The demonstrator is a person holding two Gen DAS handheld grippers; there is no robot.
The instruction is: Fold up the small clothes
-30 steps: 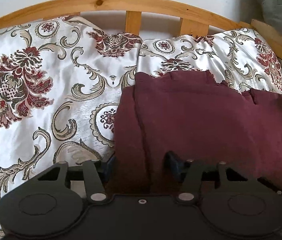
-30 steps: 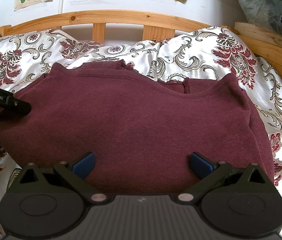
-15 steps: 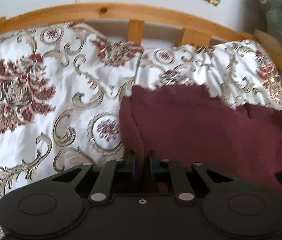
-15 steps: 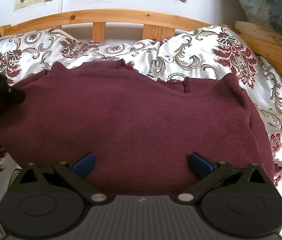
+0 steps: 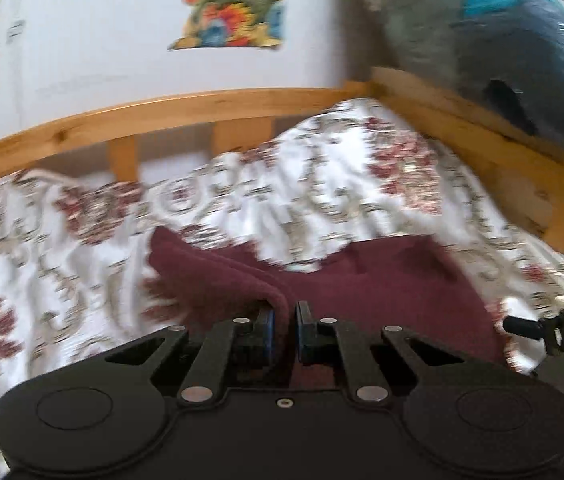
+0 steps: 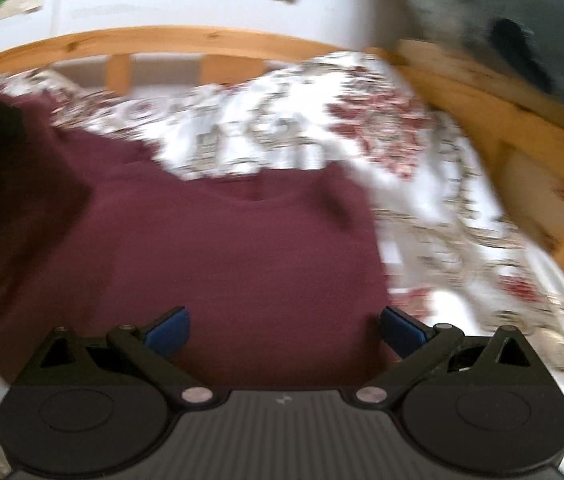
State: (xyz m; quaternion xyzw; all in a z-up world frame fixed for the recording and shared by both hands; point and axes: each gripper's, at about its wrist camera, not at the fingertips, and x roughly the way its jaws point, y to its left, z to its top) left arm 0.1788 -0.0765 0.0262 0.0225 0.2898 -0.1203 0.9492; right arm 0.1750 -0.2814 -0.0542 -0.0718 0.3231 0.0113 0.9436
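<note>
**Left wrist view: maroon garment edge pinched and raised**

Left wrist view first: a maroon garment [image 5: 382, 280] is seen lying on a bed covered by a white floral bedspread [image 5: 61, 272]. A folded edge of the garment is pinched between the blue pads of the left gripper [image 5: 282, 326], whose jaws are pressed together on the cloth; from the pinch a ridge of fabric is drawn up and away to the left, lifted off the rest of the garment. At the right border of this view a black part of the right gripper is visible beside the garment's right side.

From the right wrist view the garment [image 6: 249, 248] is shown spread flat below the right gripper [image 6: 284, 330], whose jaws are spread wide with nothing between them, one blue pad above the cloth and the other at its right edge. The garment's left portion is seen in dark shadow, raised toward a black object at the upper left.

Beyond the bedspread [image 6: 282, 120] a wooden bed frame [image 5: 201, 112] with slats is seen, then a white wall carrying colourful posters [image 5: 229, 12]. Both pictures are blurred.
</note>
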